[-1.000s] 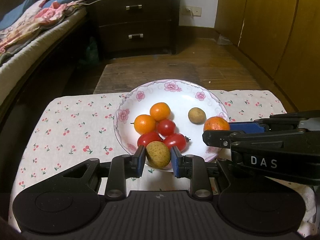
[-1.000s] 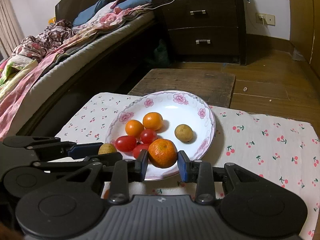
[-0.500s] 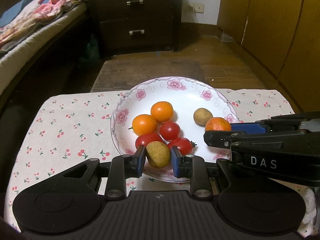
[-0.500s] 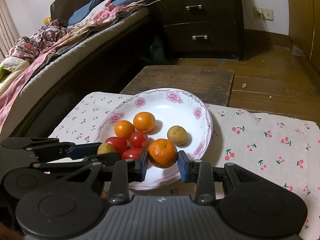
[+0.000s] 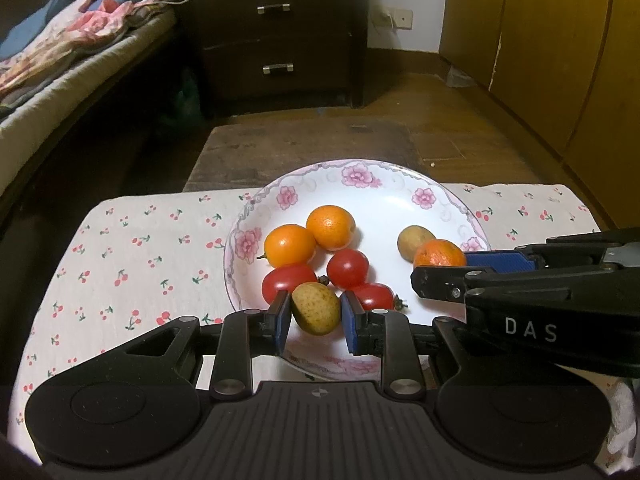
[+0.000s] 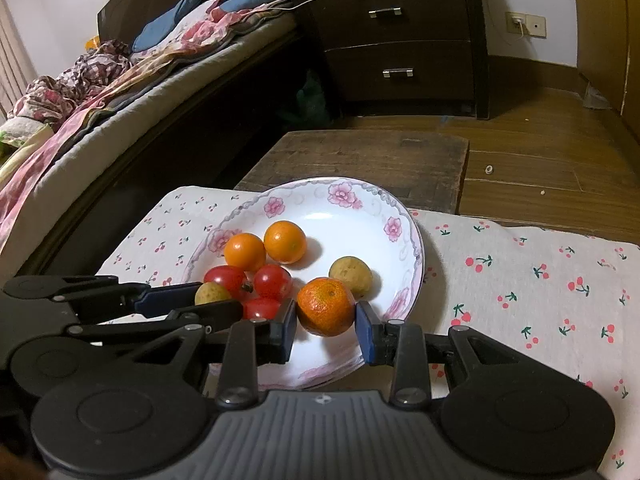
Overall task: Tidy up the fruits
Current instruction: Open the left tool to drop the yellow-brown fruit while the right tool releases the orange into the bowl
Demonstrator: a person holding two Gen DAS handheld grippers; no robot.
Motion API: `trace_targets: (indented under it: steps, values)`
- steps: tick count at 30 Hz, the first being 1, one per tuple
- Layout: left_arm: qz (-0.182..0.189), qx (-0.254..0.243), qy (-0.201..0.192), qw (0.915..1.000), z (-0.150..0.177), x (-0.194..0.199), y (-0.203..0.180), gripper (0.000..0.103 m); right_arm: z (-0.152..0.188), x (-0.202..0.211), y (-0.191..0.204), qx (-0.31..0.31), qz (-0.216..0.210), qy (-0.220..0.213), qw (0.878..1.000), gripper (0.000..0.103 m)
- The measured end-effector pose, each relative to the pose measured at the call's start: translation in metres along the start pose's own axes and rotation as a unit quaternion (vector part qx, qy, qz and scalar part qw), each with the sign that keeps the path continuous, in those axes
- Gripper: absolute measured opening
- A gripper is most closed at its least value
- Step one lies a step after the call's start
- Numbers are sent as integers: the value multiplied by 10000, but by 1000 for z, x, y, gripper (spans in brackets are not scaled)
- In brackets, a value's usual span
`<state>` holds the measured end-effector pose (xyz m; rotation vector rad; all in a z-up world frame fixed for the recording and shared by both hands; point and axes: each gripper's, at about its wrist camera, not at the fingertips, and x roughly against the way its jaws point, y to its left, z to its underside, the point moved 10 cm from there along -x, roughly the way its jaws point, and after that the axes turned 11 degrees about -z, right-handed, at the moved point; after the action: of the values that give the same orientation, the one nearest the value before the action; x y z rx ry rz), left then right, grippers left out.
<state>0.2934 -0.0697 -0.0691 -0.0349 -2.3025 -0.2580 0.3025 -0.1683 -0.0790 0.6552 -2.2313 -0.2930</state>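
Observation:
A white plate (image 5: 400, 208) (image 6: 360, 220) with pink flowers holds two oranges (image 5: 290, 245) (image 6: 245, 251), three red tomatoes (image 5: 347, 269) (image 6: 273, 282) and a yellow-brown fruit (image 5: 412, 240) (image 6: 351, 276). My left gripper (image 5: 316, 316) (image 6: 192, 300) is shut on a second yellow-brown fruit (image 5: 316, 314) (image 6: 212, 294) above the plate's near edge. My right gripper (image 6: 326, 322) (image 5: 460, 268) is shut on a mandarin (image 6: 326, 306) (image 5: 439, 253) over the plate's right side.
The plate sits on a cherry-print cloth (image 5: 132, 248) (image 6: 540, 280). Beyond it lie a dark wooden board (image 5: 308, 148), a dark nightstand (image 5: 280, 32) and a bed (image 6: 100, 92) with bedding on the left. A wooden wardrobe (image 5: 560, 40) lines the right.
Both grippers have drawn a little closer to the plate with their fruit; the plate looks larger and lower in both views. Grips are unchanged.

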Motion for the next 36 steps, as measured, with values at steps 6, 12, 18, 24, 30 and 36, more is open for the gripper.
trace_targets:
  steps: [6, 12, 18, 24, 30, 36]
  values:
    - [-55, -23, -68, 10000, -5, -5, 0, 34, -1, -5, -4, -21, 43, 4, 10000, 53]
    - [-43, -27, -108, 9999, -7, -6, -2, 34, -1, -5, -7, -16, 62, -19, 10000, 53]
    - [-52, -6, -106, 9999, -9, -8, -1, 36, -1, -5, -6, 8, 83, -31, 10000, 53]
    - [-78, 41, -89, 9999, -10, -8, 1, 43, -2, -4, -8, -11, 92, -83, 9999, 53]
    - [-108, 100, -117, 9998, -13, -6, 4, 48, -4, 0, -6, -14, 74, -169, 9998, 53]
    - [-116, 120, -148, 9998, -15, -3, 5, 51, -6, 2, -8, -57, 66, -211, 9997, 54]
